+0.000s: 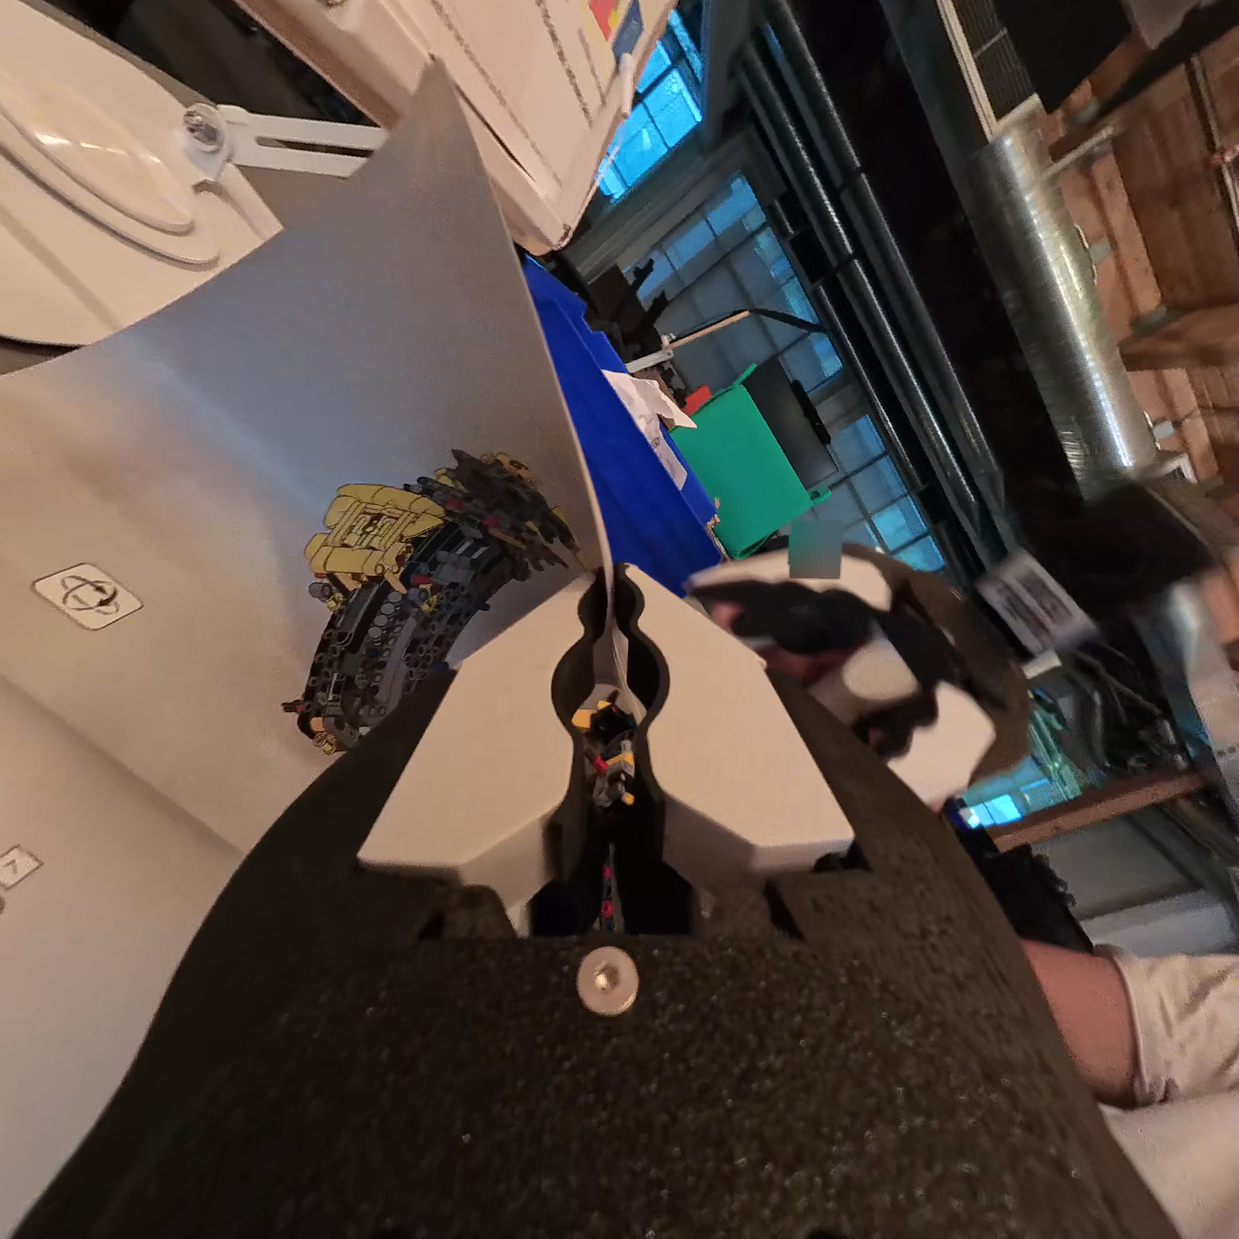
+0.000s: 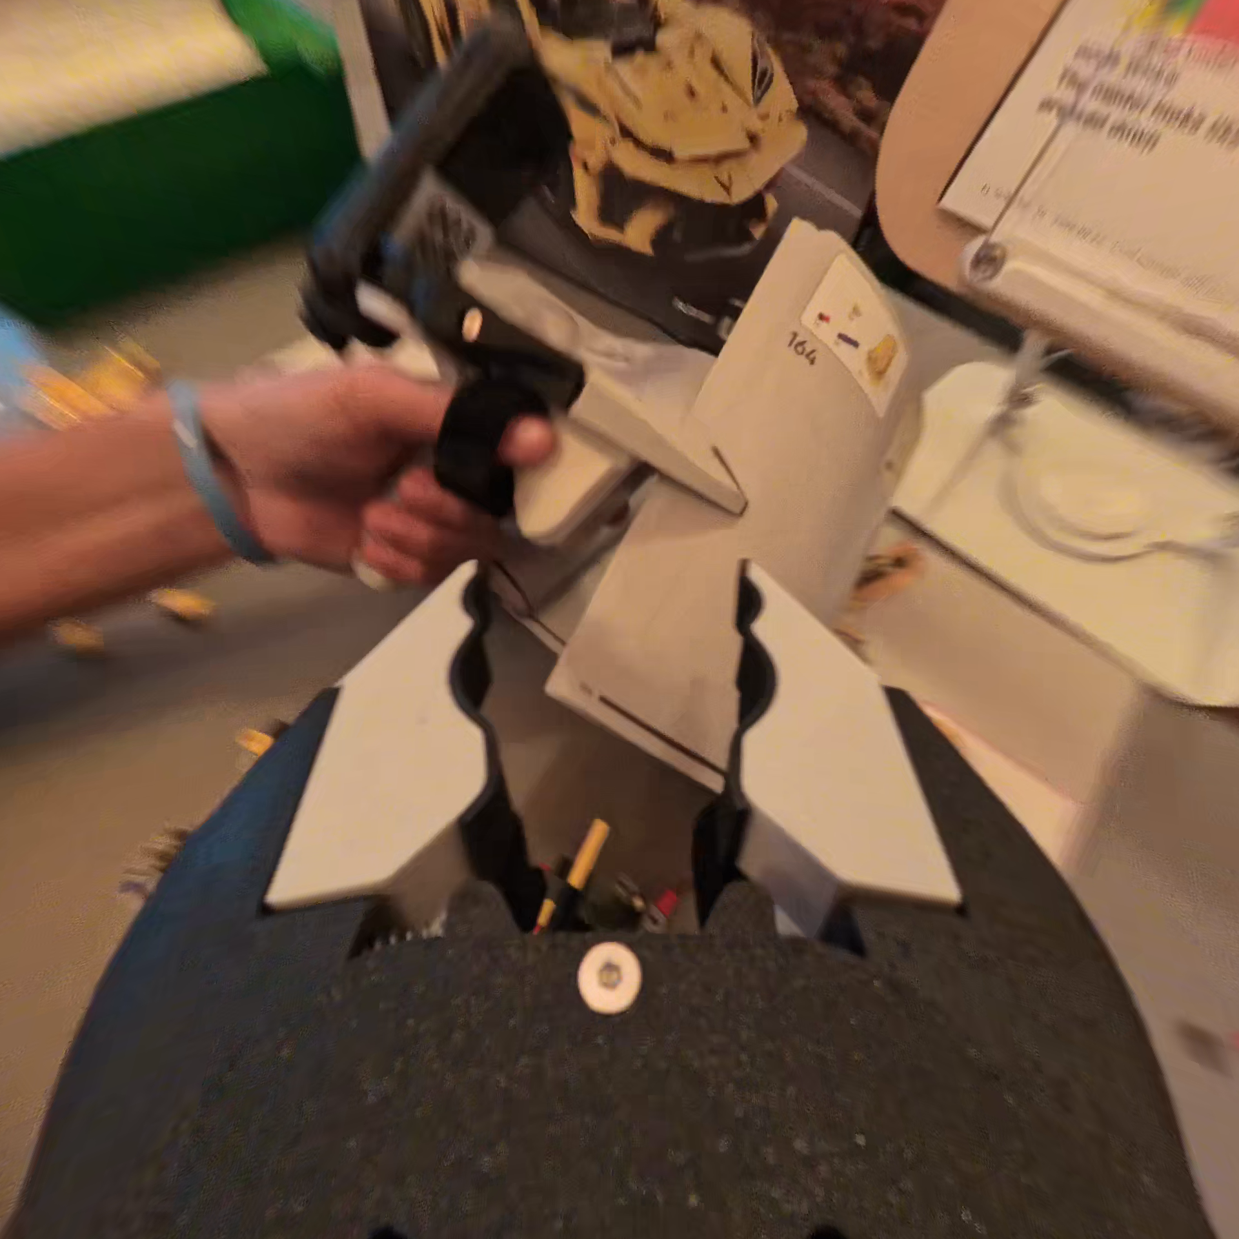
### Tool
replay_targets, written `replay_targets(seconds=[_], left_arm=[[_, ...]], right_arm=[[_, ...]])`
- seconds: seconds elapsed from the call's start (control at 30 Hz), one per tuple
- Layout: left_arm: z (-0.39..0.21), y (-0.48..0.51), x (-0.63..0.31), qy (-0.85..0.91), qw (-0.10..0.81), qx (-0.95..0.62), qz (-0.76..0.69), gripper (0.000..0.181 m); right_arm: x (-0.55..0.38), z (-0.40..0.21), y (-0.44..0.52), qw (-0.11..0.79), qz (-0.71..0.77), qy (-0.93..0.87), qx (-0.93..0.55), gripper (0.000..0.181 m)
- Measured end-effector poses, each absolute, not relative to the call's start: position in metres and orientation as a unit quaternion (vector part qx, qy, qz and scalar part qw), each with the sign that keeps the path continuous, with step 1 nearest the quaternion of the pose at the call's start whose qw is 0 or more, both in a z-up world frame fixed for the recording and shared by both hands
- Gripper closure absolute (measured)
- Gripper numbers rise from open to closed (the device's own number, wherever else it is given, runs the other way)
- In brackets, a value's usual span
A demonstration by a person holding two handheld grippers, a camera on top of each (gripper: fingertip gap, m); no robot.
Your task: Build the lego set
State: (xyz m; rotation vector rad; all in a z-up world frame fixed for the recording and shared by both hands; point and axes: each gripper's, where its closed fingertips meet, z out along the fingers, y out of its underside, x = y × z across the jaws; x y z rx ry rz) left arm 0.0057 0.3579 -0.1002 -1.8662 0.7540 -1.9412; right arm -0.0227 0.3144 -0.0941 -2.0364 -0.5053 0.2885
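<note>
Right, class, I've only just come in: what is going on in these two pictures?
A person is building a lego set with a handheld gripper in each hand. The left gripper is shut on a page of the instruction booklet, lifting it as if to turn it. The right gripper is open and holds nothing; it points at the page and the person's hand that grips the left tool. Loose yellow pieces lie on the table, blurred.
</note>
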Motion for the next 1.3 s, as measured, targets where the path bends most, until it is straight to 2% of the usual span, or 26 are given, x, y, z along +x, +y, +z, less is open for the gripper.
replay_targets(seconds=[0.07,0.13,0.17,0.37,0.47,0.63,0.7,0.8,1.13,1.3], left_arm=[[-0.094,0.354,0.004,0.271,0.167,-0.639,-0.7,0.18],[-0.089,0.353,0.003,0.268,0.163,-0.629,-0.712,0.18],[-0.087,0.354,0.003,0.264,0.162,-0.626,-0.716,0.18],[-0.074,0.348,0.003,0.248,0.133,-0.587,-0.759,0.176],[-0.071,0.341,0.005,0.265,0.131,-0.576,-0.762,0.164],[-0.073,0.336,0.009,0.279,0.137,-0.578,-0.755,0.163],[-0.077,0.337,0.011,0.276,0.137,-0.584,-0.751,0.164],[-0.083,0.339,0.013,0.269,0.138,-0.592,-0.747,0.176],[-0.095,0.348,0.014,0.261,0.147,-0.617,-0.727,0.181],[-0.103,0.362,-0.008,0.244,0.127,-0.665,-0.694,0.181]], right_arm=[[-0.012,-0.09,0.335,0.485,0.237,-0.144,-0.83,0.087],[0.003,-0.122,0.355,0.436,0.235,-0.134,-0.859,0.074],[-0.002,-0.132,0.357,0.414,0.253,-0.143,-0.862,0.073],[-0.001,-0.132,0.36,0.426,0.244,-0.152,-0.858,0.107],[0.003,-0.131,0.359,0.42,0.276,-0.137,-0.854,0.107],[0.016,-0.126,0.356,0.425,0.334,-0.099,-0.835,0.11],[0.018,-0.127,0.355,0.425,0.343,-0.095,-0.832,0.114],[0.02,-0.127,0.355,0.428,0.341,-0.099,-0.831,0.115],[0.034,-0.132,0.357,0.427,0.343,-0.075,-0.833,0.118],[0.078,-0.149,0.342,0.392,0.269,-0.05,-0.878,0.116]])
